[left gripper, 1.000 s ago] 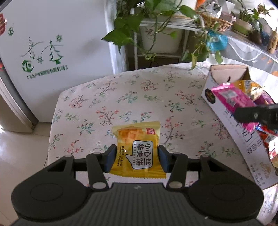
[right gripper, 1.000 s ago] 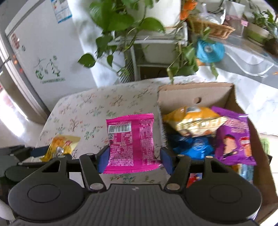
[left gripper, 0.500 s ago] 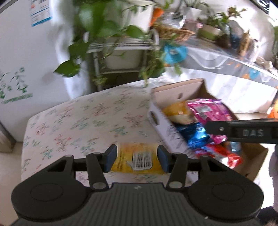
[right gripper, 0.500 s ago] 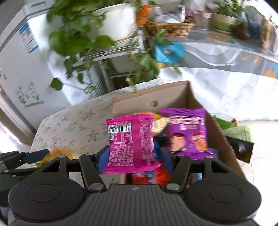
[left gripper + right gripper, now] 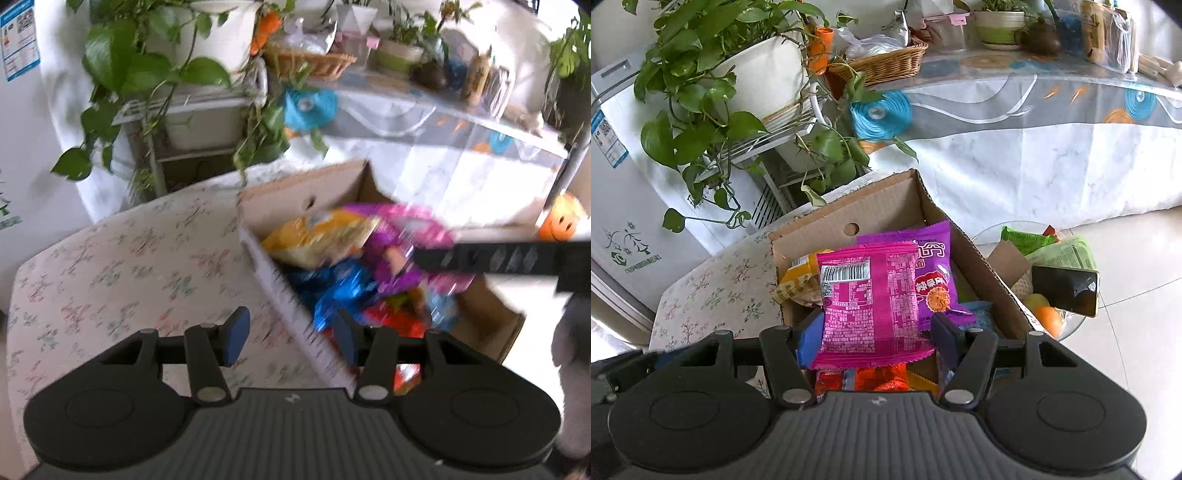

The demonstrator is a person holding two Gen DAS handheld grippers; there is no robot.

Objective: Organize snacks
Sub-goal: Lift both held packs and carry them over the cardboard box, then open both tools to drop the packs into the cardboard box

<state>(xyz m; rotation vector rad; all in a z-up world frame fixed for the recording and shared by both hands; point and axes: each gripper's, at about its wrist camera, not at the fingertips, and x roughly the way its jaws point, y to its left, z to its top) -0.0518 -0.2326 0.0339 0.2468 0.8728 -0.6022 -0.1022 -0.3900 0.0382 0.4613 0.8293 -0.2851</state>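
My right gripper is shut on a pink snack packet and holds it over the open cardboard box. The box holds a purple packet, a yellow bag and several other snacks. In the left wrist view my left gripper hangs over the box's near wall; its jaws stand apart with nothing between them. The yellow waffle packet is in neither view. The same view, blurred, shows the pink packet and the right gripper's black finger above the box.
The box stands at the right end of a floral-cloth table. Behind it are a plant stand with trailing leaves, a white fridge and a long covered table. A glass side table with fruit and a phone stands to the right.
Both grippers swung right, from over the table to over the box. The yellow waffle packet held between the left fingers earlier is gone from them now. The pink packet stays gripped.
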